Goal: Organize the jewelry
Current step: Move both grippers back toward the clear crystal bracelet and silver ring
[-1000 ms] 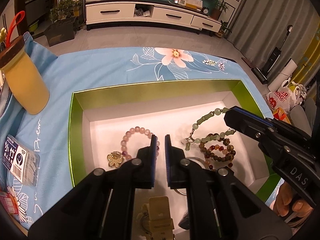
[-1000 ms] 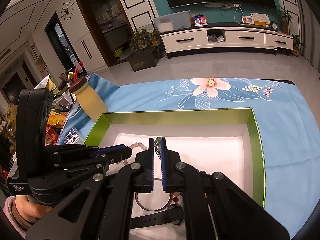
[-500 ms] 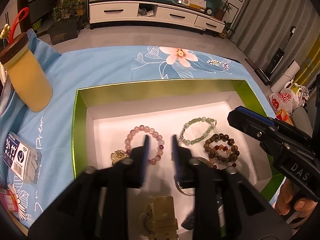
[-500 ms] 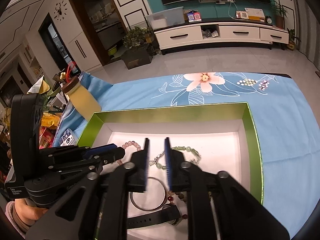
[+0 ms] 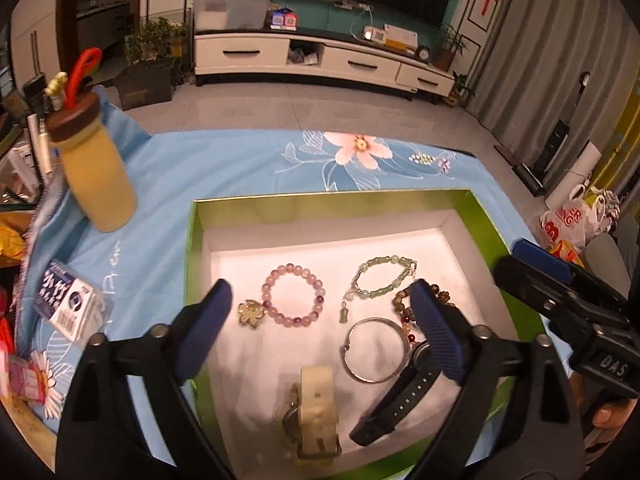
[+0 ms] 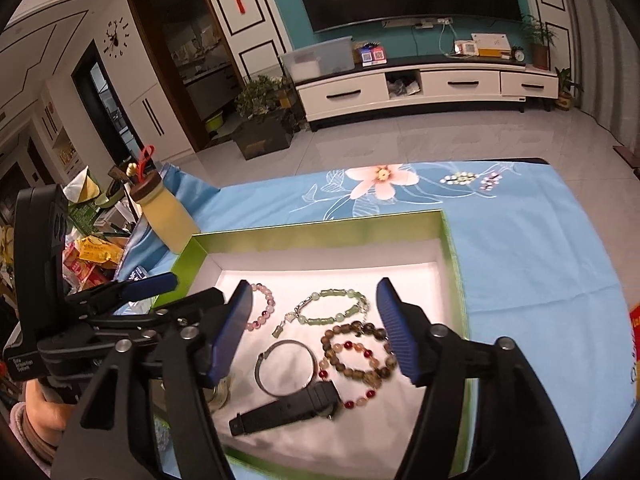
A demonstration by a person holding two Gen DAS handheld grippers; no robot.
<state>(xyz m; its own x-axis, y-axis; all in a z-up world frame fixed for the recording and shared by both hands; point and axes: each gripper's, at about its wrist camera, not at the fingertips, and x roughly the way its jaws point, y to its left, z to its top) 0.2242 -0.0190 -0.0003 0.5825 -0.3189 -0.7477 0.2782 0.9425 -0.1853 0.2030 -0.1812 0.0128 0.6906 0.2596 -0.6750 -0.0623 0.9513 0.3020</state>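
- Over the green box (image 5: pixel 191 264), left wrist view: my left tool (image 5: pixel 320 308) gapes wide, holding nothing. Pink bead bracelet (image 5: pixel 294 295), jade bracelet (image 5: pixel 380 276), silver bangle (image 5: pixel 376 350) and black watch (image 5: pixel 404 396) all lie inside; sorting looks nearly done.
- Right wrist view: my right tool (image 6: pixel 314 322) also spread wide and empty, tilted down above the brown bead bracelet (image 6: pixel 356 354). Blue-clothed surface (image 6: pixel 540 248) shows no stray jewelry.

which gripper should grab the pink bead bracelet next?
Left. The open left gripper frames the pink bead bracelet between its fingers. The open right gripper sits over the green bracelet.
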